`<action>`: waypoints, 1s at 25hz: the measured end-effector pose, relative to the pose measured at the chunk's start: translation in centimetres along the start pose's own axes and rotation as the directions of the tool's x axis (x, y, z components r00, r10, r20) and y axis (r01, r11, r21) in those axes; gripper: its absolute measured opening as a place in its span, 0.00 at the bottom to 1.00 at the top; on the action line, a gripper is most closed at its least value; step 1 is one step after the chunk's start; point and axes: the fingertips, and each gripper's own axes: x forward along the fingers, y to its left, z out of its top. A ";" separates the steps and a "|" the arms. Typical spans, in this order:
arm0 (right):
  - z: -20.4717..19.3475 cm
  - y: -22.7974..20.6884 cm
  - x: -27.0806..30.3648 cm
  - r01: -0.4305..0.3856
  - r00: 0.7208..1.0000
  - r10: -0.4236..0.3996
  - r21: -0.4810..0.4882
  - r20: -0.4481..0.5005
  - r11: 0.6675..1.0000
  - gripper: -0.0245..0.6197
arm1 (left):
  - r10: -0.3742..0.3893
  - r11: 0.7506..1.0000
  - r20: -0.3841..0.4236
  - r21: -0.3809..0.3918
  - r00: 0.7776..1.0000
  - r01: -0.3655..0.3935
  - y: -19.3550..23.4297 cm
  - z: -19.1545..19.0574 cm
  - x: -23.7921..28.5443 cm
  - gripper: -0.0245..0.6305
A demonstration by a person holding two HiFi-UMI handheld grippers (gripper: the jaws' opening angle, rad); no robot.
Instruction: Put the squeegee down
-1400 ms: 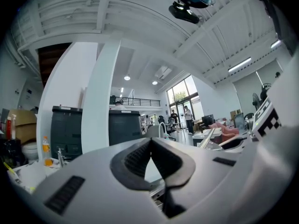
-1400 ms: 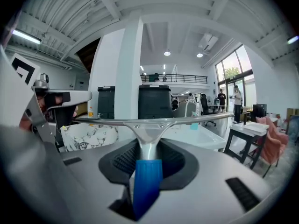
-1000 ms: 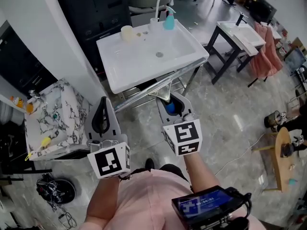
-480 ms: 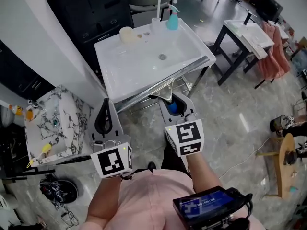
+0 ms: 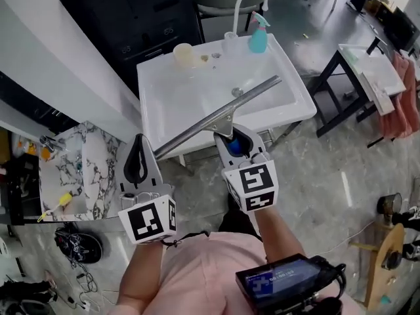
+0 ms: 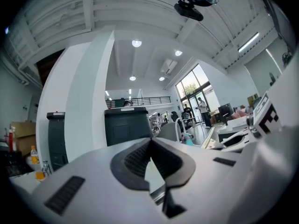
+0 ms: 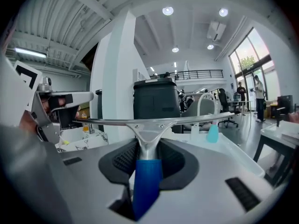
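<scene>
Clamped in the right gripper (image 5: 235,136) by its handle: the blue-handled, silver-bladed metal squeegee (image 5: 216,115), pads pressing the handle from both sides. Held up in the air, long blade lying crosswise over the front edge of the white rectangular ceramic sink (image 5: 152,104), well short of the teal spray bottle (image 5: 257,37) at the back rim. Just to the left, alongside, the left gripper (image 5: 138,142) with jaws together at the tips, gripping nothing.
</scene>
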 end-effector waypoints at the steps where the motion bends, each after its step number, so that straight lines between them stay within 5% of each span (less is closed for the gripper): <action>1: 0.6 -0.5 0.8 -0.024 1.000 0.024 -0.007 0.005 1.000 0.21 | 0.025 1.000 0.004 0.005 1.000 -0.025 0.1 0.5 0.7 0.05; 15: 9.3 -1.7 10.1 -0.261 0.961 0.270 -0.131 0.063 0.956 0.21 | 0.308 0.950 0.084 0.024 0.948 -0.311 5.1 6.8 3.7 0.05; 25: 3.8 1.2 16.1 -0.403 0.914 0.386 -0.164 -0.126 0.901 0.21 | 0.367 0.930 -0.002 -0.001 0.930 -0.367 8.3 1.9 6.3 0.05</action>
